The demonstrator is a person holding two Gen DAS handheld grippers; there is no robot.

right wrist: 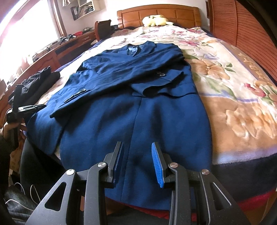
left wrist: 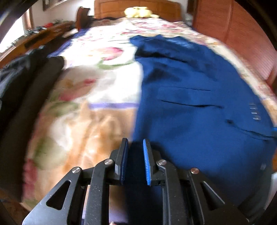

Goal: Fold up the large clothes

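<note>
A dark blue coat lies flat on the flowered blanket, collar toward the headboard, both sleeves folded across its front. My right gripper hangs just above the middle of the hem, jaws apart with nothing pinched between them. In the left wrist view the same coat fills the right half. My left gripper is over its lower left edge, with a narrow gap between the pads and shadowed blue cloth showing in that gap. I see no pinch. The right wrist view shows the left gripper beside the coat's left edge.
Black clothes lie in a heap at the bed's left side. A yellow plush toy sits by the wooden headboard. A cluttered desk runs along the left, a slatted wooden wardrobe along the right.
</note>
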